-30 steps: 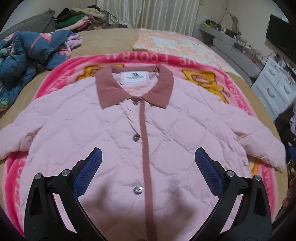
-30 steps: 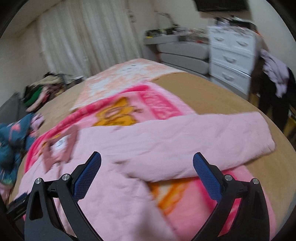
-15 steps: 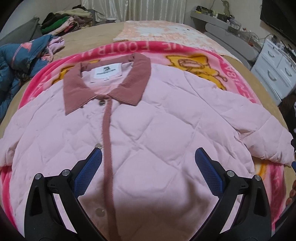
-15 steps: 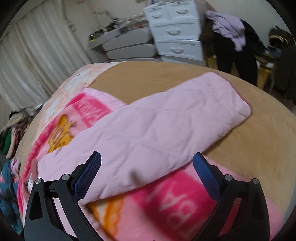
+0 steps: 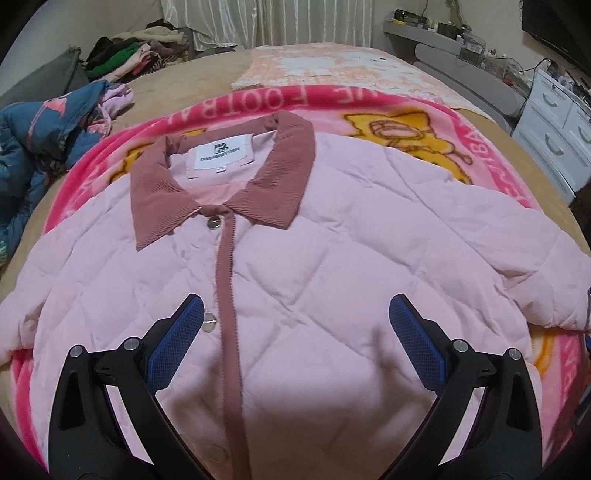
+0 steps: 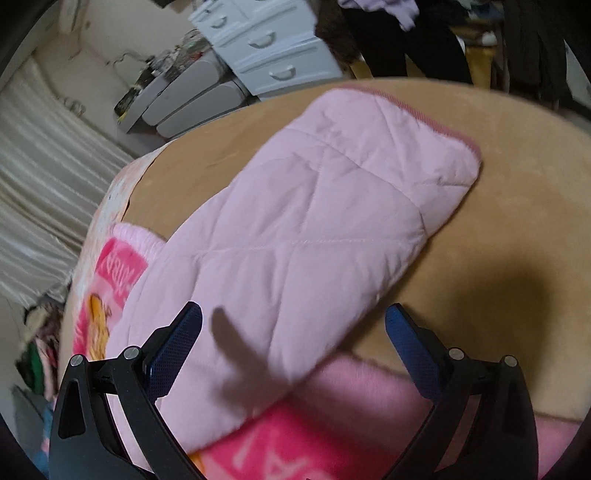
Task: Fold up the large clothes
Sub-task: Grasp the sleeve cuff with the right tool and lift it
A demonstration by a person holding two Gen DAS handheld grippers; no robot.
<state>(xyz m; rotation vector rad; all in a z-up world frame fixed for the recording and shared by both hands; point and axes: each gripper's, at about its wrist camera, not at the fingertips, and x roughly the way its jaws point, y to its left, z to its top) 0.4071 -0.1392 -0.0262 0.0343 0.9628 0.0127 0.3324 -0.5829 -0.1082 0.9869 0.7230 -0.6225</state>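
Tan bedding covers the bed (image 5: 221, 79), with a bright pink cartoon blanket (image 5: 369, 105) spread over it and a pale patterned cover (image 5: 332, 64) toward the top of the left wrist view; white curtains (image 5: 236, 22) hang at the top centre, a heap of clothes (image 5: 136, 55) sits at the upper left, a blue floral garment (image 5: 33, 136) lies bunched at the left edge, and a white chest of drawers (image 5: 557, 140) stands at the right edge. Flat on the blanket, filling the middle of that frame, lies the pink quilted jacket (image 5: 332, 240), front up and snapped shut, its dusty rose collar (image 5: 221, 184) toward the top; the left claw (image 5: 295, 332) hovers over the jacket's lower front with its blue pads wide apart, holding nothing. In the right wrist view the jacket's sleeve (image 6: 314, 229) stretches from the lower left to the upper right, its cuff resting on tan bedding beyond the blanket's edge; the right claw (image 6: 293, 334) is spread wide above the sleeve, gripping nothing, its shadow falling across the fabric.
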